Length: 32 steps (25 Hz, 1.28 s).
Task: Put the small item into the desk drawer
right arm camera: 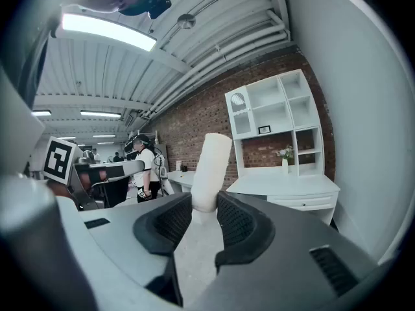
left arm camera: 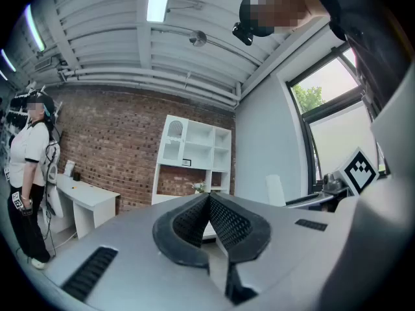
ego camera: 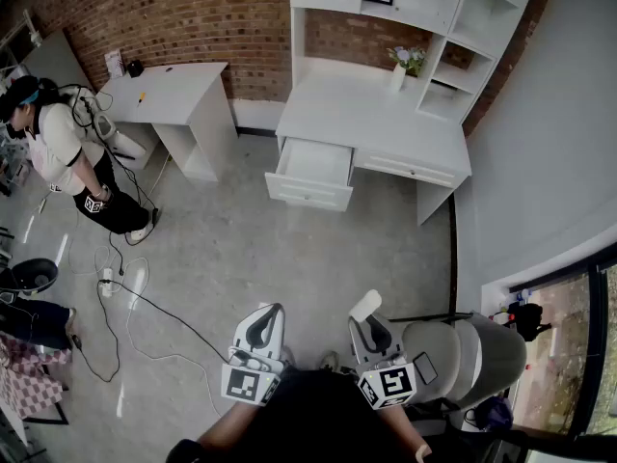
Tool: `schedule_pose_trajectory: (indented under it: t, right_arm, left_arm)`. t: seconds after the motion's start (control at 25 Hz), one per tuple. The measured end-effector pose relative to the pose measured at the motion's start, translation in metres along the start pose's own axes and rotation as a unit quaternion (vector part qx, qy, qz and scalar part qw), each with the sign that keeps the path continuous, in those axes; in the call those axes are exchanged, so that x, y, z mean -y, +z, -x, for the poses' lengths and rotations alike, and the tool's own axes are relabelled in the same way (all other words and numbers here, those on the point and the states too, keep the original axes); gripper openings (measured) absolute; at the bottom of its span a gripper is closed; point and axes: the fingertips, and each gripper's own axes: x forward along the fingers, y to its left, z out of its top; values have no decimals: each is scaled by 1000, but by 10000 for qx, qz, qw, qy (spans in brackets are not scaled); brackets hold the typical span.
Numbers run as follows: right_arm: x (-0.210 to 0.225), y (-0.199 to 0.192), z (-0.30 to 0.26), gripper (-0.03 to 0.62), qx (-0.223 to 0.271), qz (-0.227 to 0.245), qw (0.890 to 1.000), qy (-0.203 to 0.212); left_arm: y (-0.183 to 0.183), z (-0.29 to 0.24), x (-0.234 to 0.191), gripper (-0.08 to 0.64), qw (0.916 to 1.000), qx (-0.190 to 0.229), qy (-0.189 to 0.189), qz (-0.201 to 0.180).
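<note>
The small item (right arm camera: pixel 211 167) is a white, rounded cylinder standing up between the pads of my right gripper (right arm camera: pixel 204 207), which is shut on it. In the head view it shows at the tip of the right gripper (ego camera: pixel 370 318) as a white item (ego camera: pixel 365 305), low in the picture. My left gripper (ego camera: pixel 269 312) is beside it, and its pads (left arm camera: pixel 224 222) meet with nothing between them. The white desk (ego camera: pixel 386 123) stands far ahead across the floor against the brick wall. Its left drawer (ego camera: pixel 307 192) is pulled out and looks empty.
A shelf unit with a flower vase (ego camera: pixel 402 68) sits on the desk. A second white desk (ego camera: pixel 169 95) stands at the back left, with a person (ego camera: pixel 67 152) next to it. Cables (ego camera: pixel 125 292) trail over the floor at left. A grey chair (ego camera: pixel 468 355) is close on my right.
</note>
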Motion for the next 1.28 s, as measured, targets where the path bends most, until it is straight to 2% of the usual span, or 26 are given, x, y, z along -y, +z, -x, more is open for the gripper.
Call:
schedule_pose_trajectory:
  t: [0.76,1.28]
  right_arm:
    - [12,6,13,137,83,-82,9999,80]
    - [52,-9,26,137,73,-244,9990,357]
  left_arm:
    - [1,-7,22,23,10000,-45,15,9]
    - [-13,-20,59,23,9996,-213,203,-49]
